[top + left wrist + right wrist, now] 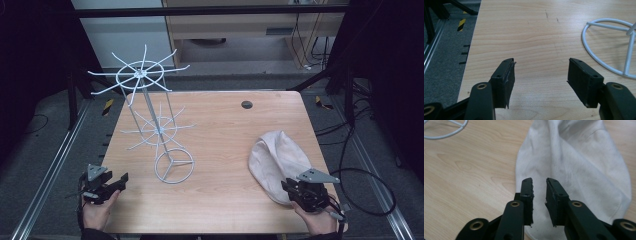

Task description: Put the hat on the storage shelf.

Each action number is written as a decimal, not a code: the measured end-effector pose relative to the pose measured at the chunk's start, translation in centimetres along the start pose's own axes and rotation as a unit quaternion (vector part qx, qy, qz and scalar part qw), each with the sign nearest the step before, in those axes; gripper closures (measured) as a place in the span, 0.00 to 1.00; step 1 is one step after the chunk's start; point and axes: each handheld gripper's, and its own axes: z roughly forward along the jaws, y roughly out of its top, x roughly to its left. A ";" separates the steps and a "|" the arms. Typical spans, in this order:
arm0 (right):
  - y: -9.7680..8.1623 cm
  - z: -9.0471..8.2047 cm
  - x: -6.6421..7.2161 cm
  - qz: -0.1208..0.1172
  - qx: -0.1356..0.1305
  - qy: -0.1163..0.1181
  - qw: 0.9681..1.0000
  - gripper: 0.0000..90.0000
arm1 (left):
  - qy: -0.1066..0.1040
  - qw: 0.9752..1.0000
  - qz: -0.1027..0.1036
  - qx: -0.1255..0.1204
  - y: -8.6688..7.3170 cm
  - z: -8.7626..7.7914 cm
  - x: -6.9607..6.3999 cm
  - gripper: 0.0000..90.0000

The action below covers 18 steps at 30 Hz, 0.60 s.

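Held low at the worktop's (215,107) near-left corner, the left tool (121,181) is spread wide, empty, beside the white wire rack (173,165). At the near right, the right tool (539,181) is narrowly parted over the pale cloth cap (280,155), gripping nothing; the right gripper view reveals that gap.

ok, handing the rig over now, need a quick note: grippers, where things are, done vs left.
Left gripper: jaws wide open, holding nothing, over bare table near the left front edge, beside the white wire rack.
Right gripper: jaws nearly closed with a narrow gap, over the near end of the pale cloth hat; no grip on it seen.
Hat lies flat at right front of the table; rack stands upright at left centre, arms bare.
Done: nothing visible. Left: probably grasp the hat and hang it on the rack.
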 end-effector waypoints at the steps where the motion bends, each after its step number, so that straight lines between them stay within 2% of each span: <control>1: 0.2 -0.1 0.0 0.003 -0.004 -0.001 1.000 0.79 | -0.001 1.000 0.001 0.001 0.0 0.0 0.0 0.43; 7: 1.3 -0.2 0.0 0.001 -0.007 -0.022 1.000 0.64 | -0.004 1.000 0.002 0.003 0.1 0.2 0.0 0.42; 14: 3.3 0.2 0.3 0.008 -0.007 -0.031 0.999 0.55 | -0.004 1.000 0.007 0.004 0.0 0.1 -0.1 0.42; 18: 4.4 0.6 0.6 0.002 -0.008 -0.035 0.999 0.52 | -0.004 1.000 0.009 0.004 0.0 0.2 -0.1 0.42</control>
